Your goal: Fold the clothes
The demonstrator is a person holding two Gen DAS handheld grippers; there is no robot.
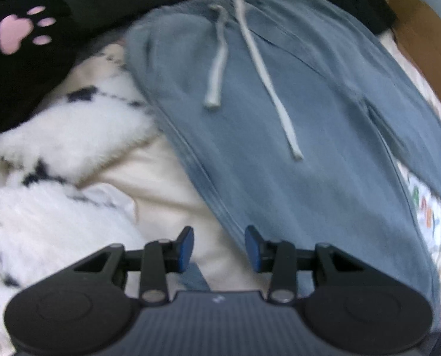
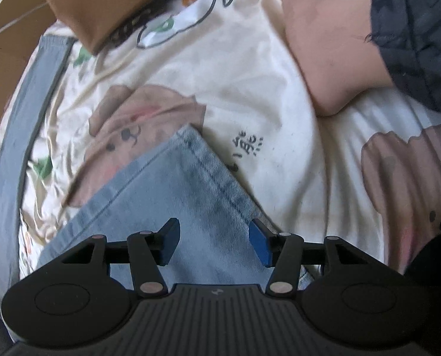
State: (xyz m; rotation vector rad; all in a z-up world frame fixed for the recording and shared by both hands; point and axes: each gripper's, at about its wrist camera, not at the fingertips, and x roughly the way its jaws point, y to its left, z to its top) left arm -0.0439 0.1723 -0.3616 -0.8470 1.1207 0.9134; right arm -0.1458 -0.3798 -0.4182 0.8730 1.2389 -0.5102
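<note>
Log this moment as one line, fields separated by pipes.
task: fold clothes | left gripper: open, empty, over blue sweatpants edge | right gripper: open, above denim hem corner | surface: cartoon-print sheet

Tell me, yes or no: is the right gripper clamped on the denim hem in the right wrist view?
No. The right gripper has its blue pads apart above the light denim hem, with cloth visible in the gap but not pinched.

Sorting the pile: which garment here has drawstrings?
The blue sweatpants: two pale drawstrings hang from the waistband; the black paw-print piece shows none.
</note>
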